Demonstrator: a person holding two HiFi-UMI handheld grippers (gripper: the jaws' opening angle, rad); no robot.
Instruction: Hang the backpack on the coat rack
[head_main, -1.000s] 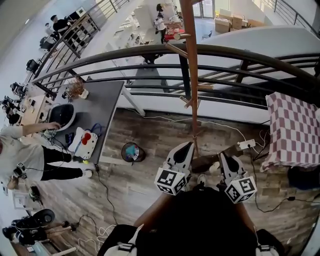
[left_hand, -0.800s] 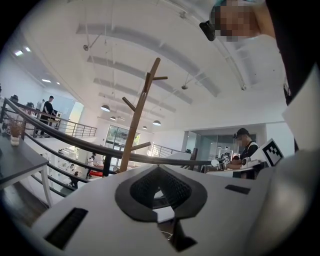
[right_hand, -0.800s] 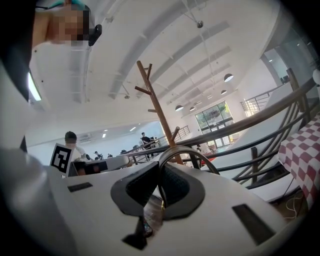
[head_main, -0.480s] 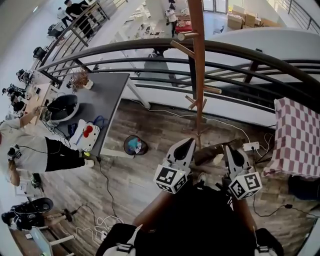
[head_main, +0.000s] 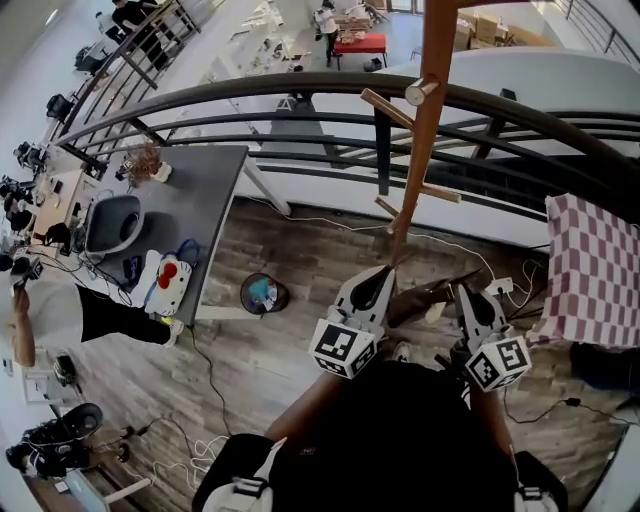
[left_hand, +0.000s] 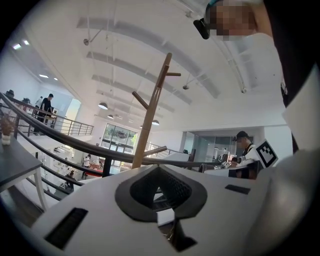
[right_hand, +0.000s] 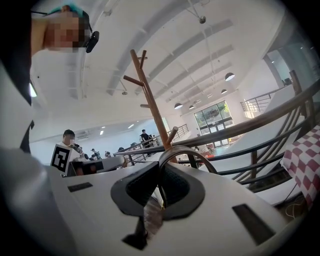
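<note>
While the backpack (head_main: 400, 432) is gripped, the bin (head_main: 245, 300) holds something teal.

Three close views, shared coat rack (head_main: 417, 150)

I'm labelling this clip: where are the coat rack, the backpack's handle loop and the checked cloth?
coat rack (head_main: 422, 150), head view, on its wooden pole.
backpack's handle loop (right_hand: 181, 149), right gripper view, on the arc's top.
checked cloth (head_main: 595, 270), head view, on its middle.
</note>
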